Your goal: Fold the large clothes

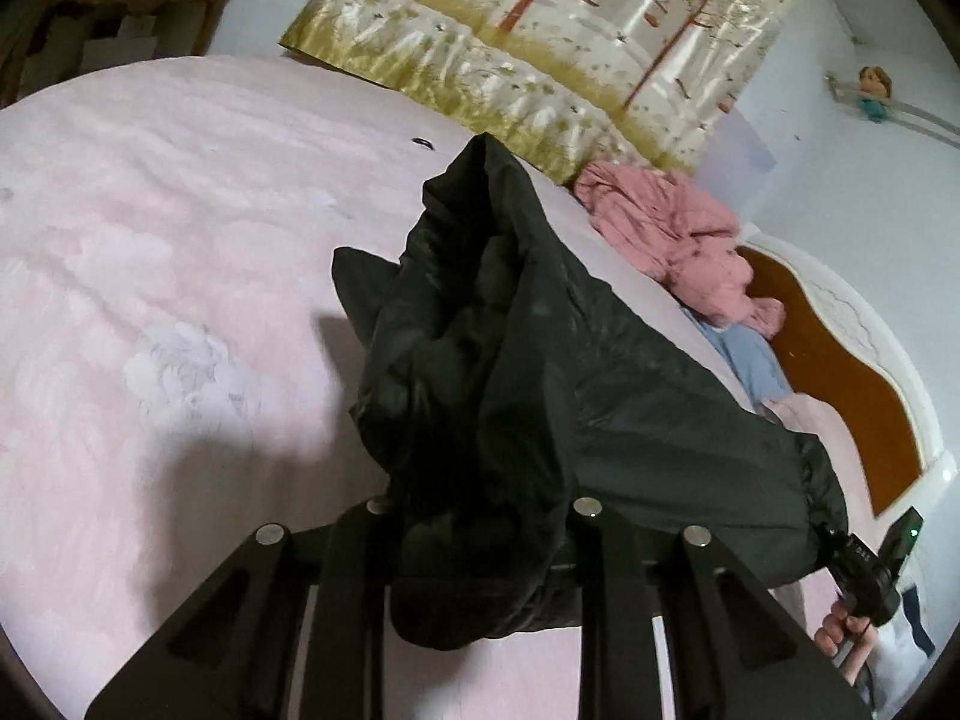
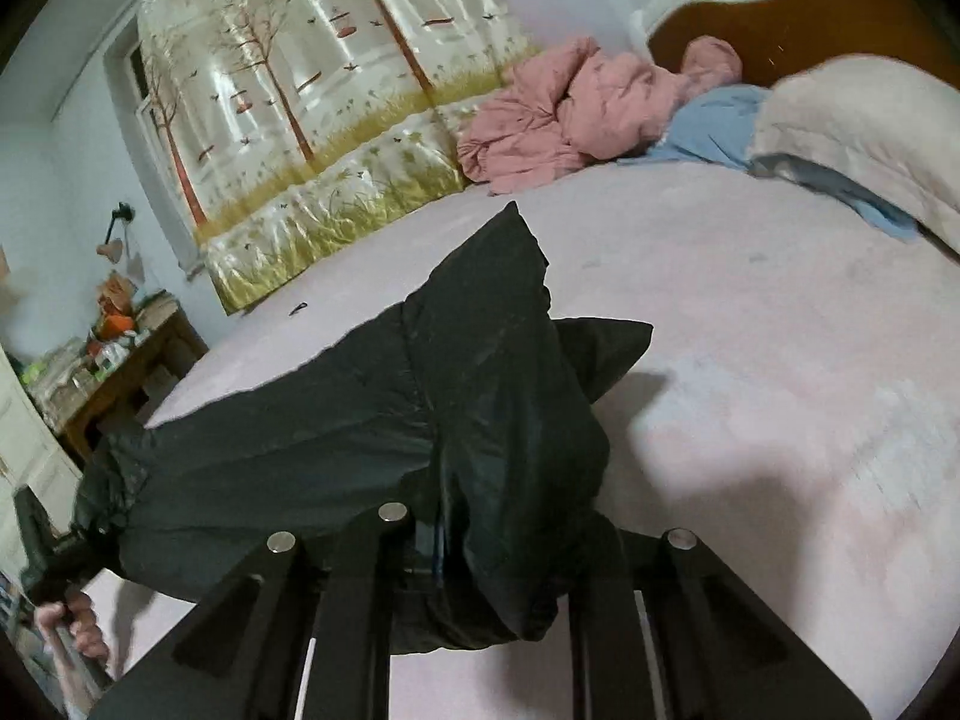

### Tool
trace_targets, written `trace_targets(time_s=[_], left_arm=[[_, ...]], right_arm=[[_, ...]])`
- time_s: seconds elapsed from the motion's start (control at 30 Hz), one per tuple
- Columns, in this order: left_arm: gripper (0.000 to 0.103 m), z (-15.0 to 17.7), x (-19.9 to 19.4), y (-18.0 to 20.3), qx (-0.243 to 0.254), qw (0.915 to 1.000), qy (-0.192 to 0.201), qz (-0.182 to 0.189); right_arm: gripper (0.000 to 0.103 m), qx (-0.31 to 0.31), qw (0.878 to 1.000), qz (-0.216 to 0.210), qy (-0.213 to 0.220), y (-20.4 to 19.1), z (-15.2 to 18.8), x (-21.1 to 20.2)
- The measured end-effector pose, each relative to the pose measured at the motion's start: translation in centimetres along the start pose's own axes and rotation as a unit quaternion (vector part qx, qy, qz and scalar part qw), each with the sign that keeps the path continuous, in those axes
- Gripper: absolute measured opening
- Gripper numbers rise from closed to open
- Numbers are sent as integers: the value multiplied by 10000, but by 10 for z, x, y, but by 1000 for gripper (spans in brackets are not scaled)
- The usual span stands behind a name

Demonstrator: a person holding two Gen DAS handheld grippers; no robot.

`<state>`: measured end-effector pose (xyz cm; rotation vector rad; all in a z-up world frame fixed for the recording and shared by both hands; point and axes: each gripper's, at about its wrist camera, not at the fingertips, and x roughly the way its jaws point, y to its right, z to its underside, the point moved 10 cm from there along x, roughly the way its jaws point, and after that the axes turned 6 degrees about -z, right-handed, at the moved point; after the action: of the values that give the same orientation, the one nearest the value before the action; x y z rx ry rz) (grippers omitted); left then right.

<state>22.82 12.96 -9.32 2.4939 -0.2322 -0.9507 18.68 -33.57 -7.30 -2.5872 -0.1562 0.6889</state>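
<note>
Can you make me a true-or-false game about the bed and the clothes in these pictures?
1. Both grippers hold the black garment. True: the left gripper and the right gripper are shut on it.
2. The pink jacket is neatly folded. False: it lies crumpled.
3. The bedsheet is green. False: it is pale pink.
4. The curtain shows trees. True.

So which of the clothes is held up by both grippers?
The black garment, gripped by the left gripper and the right gripper; the pink one lies crumpled by the headboard.
</note>
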Motion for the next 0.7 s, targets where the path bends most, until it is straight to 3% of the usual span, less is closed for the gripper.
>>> trace_targets(time_s=[0.07,0.13,0.17,0.27,0.33,0.43,0.53,0.63,0.7], left_arm=[[29,8,-2,-2,79,10000,-13,33],[49,13,-3,-9,229,9991,168,-330],[55,13,-7,-12,422,9962,399,-652],[59,7,-20,-8,829,9846,971,-1193],[65,1,-26,-5,1031,9772,1182,-1431],[72,-8,-46,5,1514,9573,1664,-1814],[80,-16,-71,25,1734,9442,2196,-1740],[86,-15,-83,50,1869,9434,2351,-1406],[89,-11,-86,69,2007,9437,2344,-1190]], right_arm=[[19,-58,10000,7,-10,1,6,-16],[23,-240,9994,238,-29,5,9,-19],[31,-360,9985,402,-53,7,11,-17],[56,-571,9935,984,-73,19,14,-19],[64,-786,9866,1406,273,23,7,-37],[71,-893,9821,1510,689,18,-2,-67],[77,-807,9857,1221,831,7,-3,-87],[85,-805,9894,828,884,-12,1,-101],[85,-888,9890,793,873,-22,6,-104]])
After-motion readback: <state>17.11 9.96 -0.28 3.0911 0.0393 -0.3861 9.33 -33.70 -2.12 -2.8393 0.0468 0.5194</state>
